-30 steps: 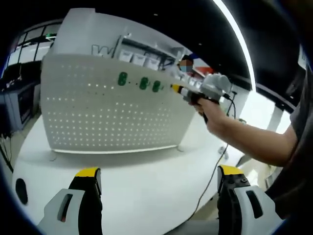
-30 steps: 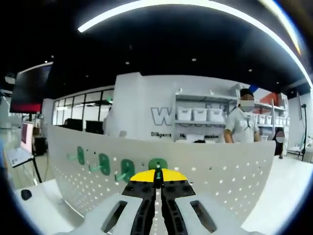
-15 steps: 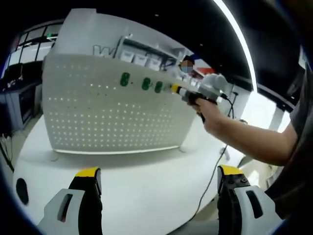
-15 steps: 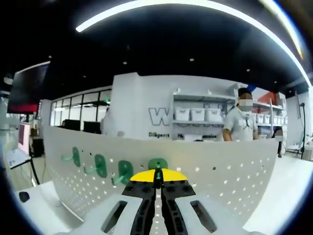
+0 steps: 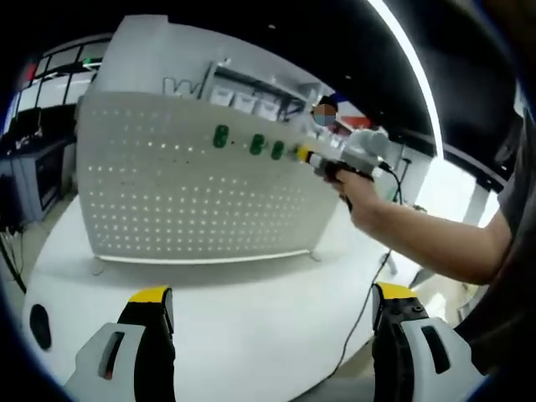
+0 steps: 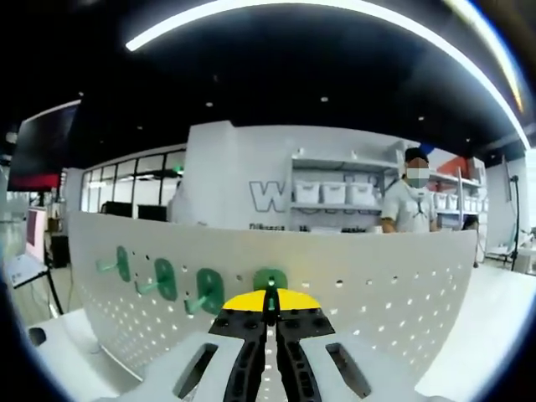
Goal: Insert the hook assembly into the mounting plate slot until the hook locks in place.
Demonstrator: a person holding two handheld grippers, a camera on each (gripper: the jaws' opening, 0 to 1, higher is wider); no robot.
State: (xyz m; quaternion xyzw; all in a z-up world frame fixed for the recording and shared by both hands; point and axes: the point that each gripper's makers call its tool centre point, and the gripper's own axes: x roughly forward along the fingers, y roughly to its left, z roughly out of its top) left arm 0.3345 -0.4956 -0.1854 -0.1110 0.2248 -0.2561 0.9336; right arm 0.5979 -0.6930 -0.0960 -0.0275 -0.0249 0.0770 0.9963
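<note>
Right gripper (image 6: 270,311) closed against pegboard (image 6: 377,285), fourth green hook (image 6: 270,279) half hidden

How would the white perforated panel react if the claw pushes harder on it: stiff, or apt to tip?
The white perforated panel probably flexes little; it looks like rigid sheet. It stands upright on small feet on the white table, so a hard push might tip or slide it.
</note>
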